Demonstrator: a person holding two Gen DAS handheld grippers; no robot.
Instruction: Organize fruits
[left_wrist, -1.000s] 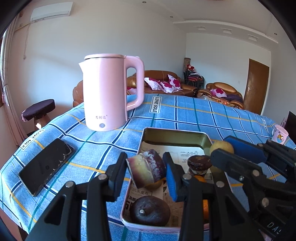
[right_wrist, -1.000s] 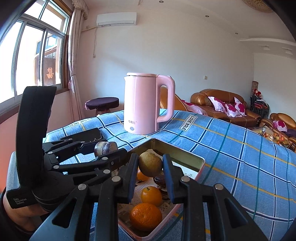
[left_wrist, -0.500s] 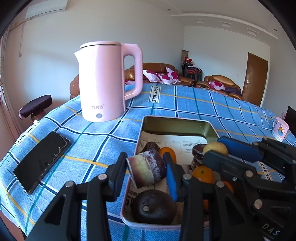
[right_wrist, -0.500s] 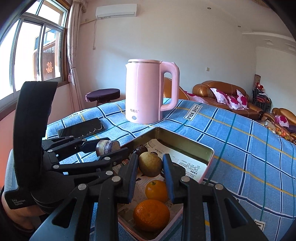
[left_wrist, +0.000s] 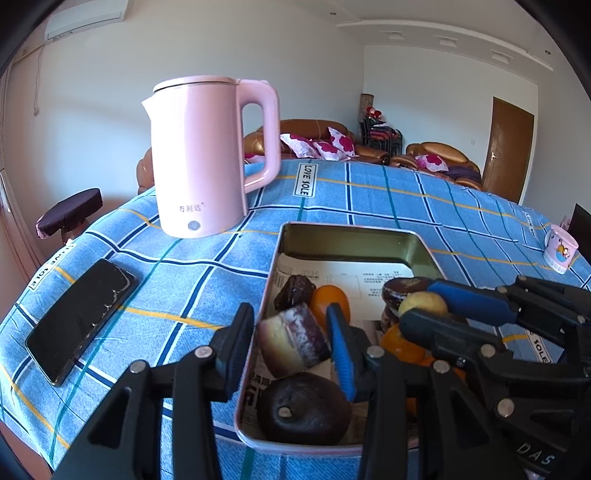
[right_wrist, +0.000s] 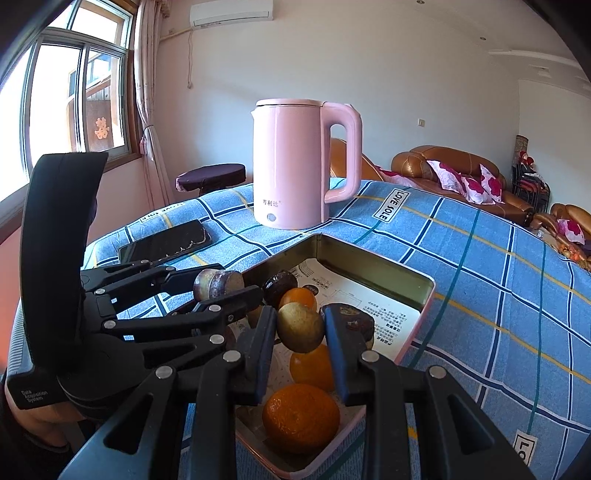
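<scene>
A gold-lined metal tray (left_wrist: 347, 229) lined with printed paper holds oranges (right_wrist: 301, 417) and dark round fruits (left_wrist: 303, 408). My left gripper (left_wrist: 291, 339) hangs over the tray's near left corner. A cut purple-and-yellow fruit piece (left_wrist: 293, 341) sits between its pads, and the jaws are opening. My right gripper (right_wrist: 299, 325) is shut on a round yellow-brown fruit (right_wrist: 300, 326) just above the oranges. In the left wrist view the right gripper (left_wrist: 424, 314) reaches in from the right with that fruit (left_wrist: 423, 303). In the right wrist view the left gripper (right_wrist: 221, 284) comes from the left.
A pink kettle (left_wrist: 207, 158) stands behind the tray on the blue checked tablecloth (left_wrist: 369, 192). A black phone (left_wrist: 79, 319) lies to the left and a small pink cup (left_wrist: 560, 248) stands at the far right. A dark stool (left_wrist: 70, 214) and sofas stand beyond the table.
Both views have tipped a little down toward the tray, and both held fruits now hang lower over it. The left jaws stand slightly wider around the cut piece.
</scene>
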